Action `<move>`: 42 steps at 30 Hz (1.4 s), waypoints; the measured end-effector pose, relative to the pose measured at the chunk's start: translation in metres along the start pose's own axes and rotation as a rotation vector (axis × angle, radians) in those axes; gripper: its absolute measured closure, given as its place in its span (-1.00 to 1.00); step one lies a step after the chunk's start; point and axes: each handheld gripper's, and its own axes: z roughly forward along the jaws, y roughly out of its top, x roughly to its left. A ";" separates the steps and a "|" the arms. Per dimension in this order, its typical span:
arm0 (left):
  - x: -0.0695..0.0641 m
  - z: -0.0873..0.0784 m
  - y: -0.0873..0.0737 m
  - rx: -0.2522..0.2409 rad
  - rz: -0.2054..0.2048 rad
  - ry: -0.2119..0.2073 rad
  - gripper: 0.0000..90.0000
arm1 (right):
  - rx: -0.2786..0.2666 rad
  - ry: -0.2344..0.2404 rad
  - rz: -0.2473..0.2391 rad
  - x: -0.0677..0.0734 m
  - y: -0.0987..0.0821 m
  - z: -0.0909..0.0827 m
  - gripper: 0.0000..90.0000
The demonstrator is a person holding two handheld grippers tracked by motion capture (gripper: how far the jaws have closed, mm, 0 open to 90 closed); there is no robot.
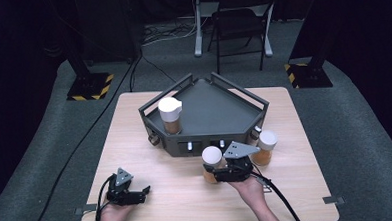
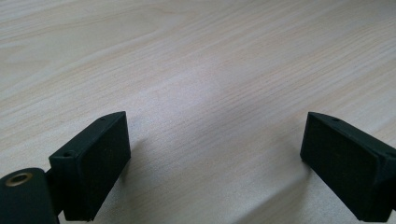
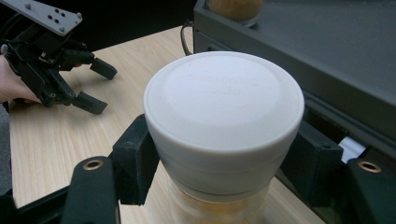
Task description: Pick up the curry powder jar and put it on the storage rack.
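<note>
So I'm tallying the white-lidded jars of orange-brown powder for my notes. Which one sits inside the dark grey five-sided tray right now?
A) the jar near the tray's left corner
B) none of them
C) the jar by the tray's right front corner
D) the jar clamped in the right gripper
A: the white-lidded jar at the left corner stands within the dark grey tray, while the gripped jar and the third jar stand outside it.

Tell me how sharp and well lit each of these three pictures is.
High view: soft and low in detail, the table bright against a dark room. Left gripper view: crisp wood grain, with soft shadows under the open left tongs. Right gripper view: the white-lidded jar in the right tongs is evenly lit, slightly blurred at its lower edge.
</note>
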 end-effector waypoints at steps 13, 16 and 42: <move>0.000 0.000 0.000 0.000 0.000 0.000 -0.82 | -0.018 0.008 0.031 -0.009 0.026 -0.009 -0.26; 0.000 0.000 0.000 0.000 0.000 0.000 -0.82 | -0.024 0.007 0.035 -0.011 0.033 -0.011 -0.26; 0.000 0.000 0.000 0.000 0.000 0.000 -0.82 | -0.055 0.005 0.032 -0.030 0.078 -0.018 -0.26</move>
